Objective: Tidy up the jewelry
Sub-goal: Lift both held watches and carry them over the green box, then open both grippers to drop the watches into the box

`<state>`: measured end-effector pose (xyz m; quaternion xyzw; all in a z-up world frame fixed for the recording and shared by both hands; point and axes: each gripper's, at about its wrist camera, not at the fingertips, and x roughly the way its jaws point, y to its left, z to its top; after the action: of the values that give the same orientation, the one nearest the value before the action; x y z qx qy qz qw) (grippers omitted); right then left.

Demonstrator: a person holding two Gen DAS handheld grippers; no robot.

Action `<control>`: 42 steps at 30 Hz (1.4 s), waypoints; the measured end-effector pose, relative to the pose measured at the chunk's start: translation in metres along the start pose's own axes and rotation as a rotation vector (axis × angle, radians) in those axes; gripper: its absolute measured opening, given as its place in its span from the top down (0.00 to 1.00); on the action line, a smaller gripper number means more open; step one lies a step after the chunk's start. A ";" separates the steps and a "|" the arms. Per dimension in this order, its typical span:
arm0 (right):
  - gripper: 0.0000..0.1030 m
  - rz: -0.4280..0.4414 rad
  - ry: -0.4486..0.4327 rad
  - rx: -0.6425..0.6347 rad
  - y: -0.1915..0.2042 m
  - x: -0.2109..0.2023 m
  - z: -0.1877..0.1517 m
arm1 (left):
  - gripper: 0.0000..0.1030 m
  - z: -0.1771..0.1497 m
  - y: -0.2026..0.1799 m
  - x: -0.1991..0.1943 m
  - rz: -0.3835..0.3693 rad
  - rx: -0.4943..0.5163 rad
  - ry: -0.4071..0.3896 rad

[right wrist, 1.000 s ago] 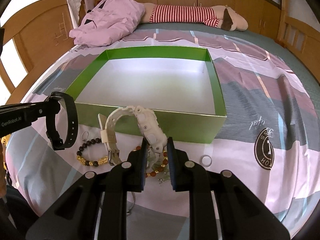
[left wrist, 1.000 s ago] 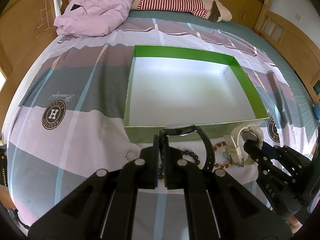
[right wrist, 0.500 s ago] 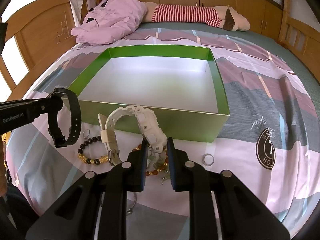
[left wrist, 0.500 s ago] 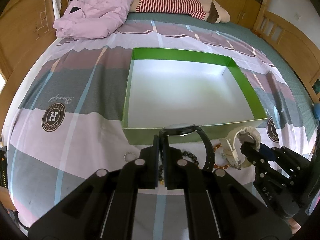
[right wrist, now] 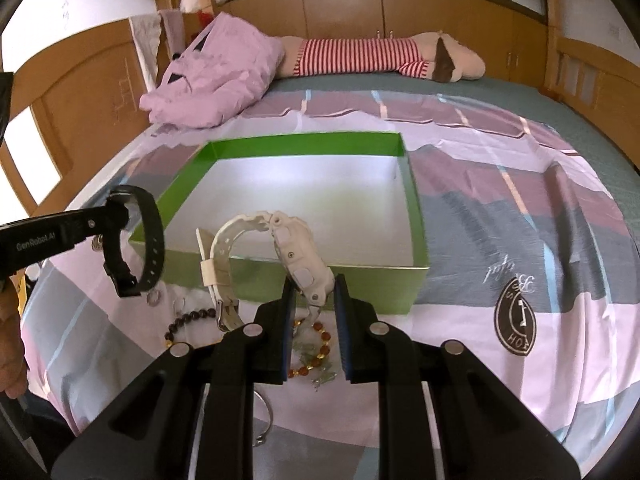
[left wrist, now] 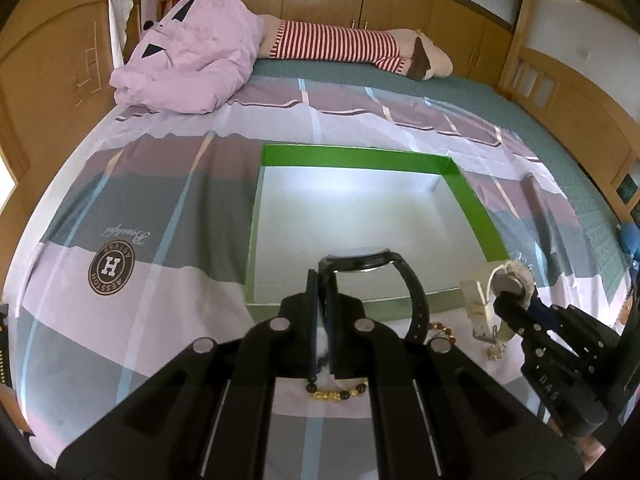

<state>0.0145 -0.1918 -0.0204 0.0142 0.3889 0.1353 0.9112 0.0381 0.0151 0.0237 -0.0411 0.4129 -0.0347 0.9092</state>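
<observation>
My left gripper (left wrist: 321,280) is shut on the strap of a black watch (left wrist: 362,259), held up at the near wall of the green box (left wrist: 352,158). My right gripper (right wrist: 314,288) is shut on a white watch (right wrist: 290,240), lifted just in front of the same box (right wrist: 304,148). The box has a white floor with nothing in it. On the bedsheet below lie a dark bead bracelet (right wrist: 188,316), an amber bead bracelet (right wrist: 316,356), a gold-and-black bead bracelet (left wrist: 336,393) and small rings (right wrist: 153,299). The black watch (right wrist: 136,252) and white watch (left wrist: 508,280) each show in the other view.
A pink crumpled quilt (left wrist: 192,68) and a striped plush toy (left wrist: 360,48) lie at the far end of the bed. Wooden bed rails (right wrist: 580,76) border the sides. A thin metal bangle (right wrist: 266,412) lies near the front edge. A hand (right wrist: 10,340) shows at the left.
Both grippers have tilted up a little with their watches, so the box sits lower in each view. Both grips are unchanged.
</observation>
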 end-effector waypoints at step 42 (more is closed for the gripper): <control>0.33 -0.020 0.018 -0.001 -0.022 0.029 0.047 | 0.16 0.009 -0.024 0.017 0.084 0.062 -0.005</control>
<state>0.0722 -0.2022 -0.0106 0.0084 0.3970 0.1266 0.9090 0.0552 -0.0100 0.0197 0.0044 0.4110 -0.0090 0.9116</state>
